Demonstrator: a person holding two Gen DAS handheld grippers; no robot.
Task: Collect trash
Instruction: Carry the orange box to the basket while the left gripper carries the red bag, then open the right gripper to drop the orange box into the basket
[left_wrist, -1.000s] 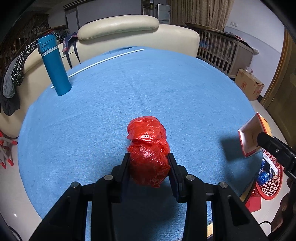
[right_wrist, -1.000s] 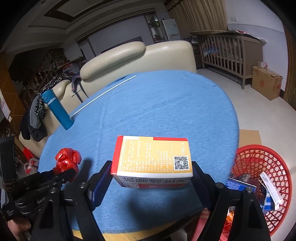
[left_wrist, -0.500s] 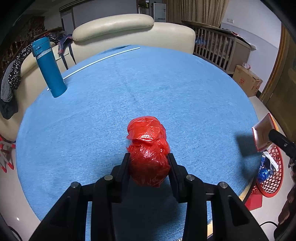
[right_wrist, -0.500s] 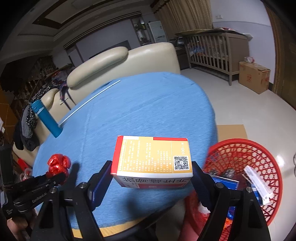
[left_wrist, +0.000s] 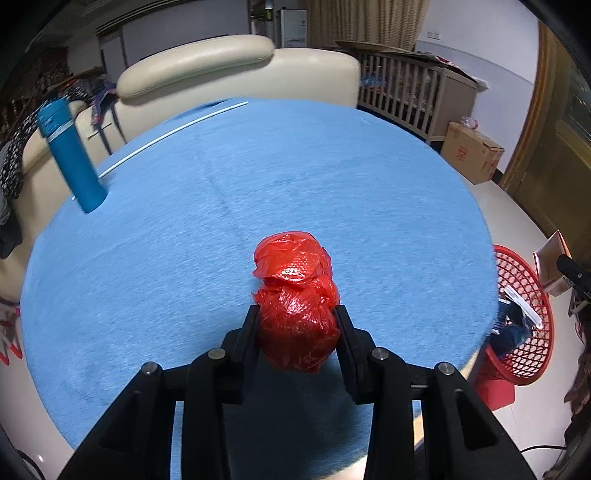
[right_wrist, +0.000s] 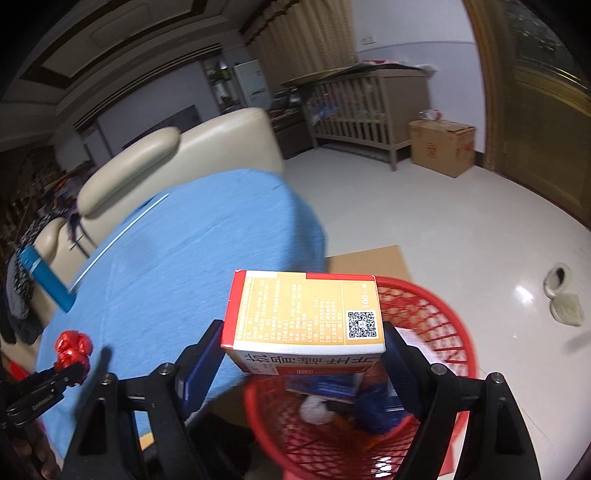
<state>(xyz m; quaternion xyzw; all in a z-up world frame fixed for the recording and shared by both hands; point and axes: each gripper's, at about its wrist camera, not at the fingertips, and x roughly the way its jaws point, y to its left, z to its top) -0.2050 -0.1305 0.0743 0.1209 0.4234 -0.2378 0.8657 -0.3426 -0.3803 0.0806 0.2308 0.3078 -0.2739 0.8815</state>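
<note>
Left gripper (left_wrist: 295, 321) fingers clamp red plastic wad (left_wrist: 297, 302) over blue desk (left_wrist: 184, 236). Right gripper (right_wrist: 303, 343) fingers, spread wide, grip orange box (right_wrist: 306, 310), QR code and "100" at 3 o'clock, above red basket (right_wrist: 436, 317).

The right claw (right_wrist: 303, 332) grips an orange box (right_wrist: 306, 314) above the red basket (right_wrist: 436, 325).

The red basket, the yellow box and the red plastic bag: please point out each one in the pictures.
red basket (right_wrist: 436, 317), right wrist view, far mesh wall.
yellow box (right_wrist: 295, 310), right wrist view, printed top face.
red plastic bag (left_wrist: 295, 295), left wrist view, crumpled middle.
</note>
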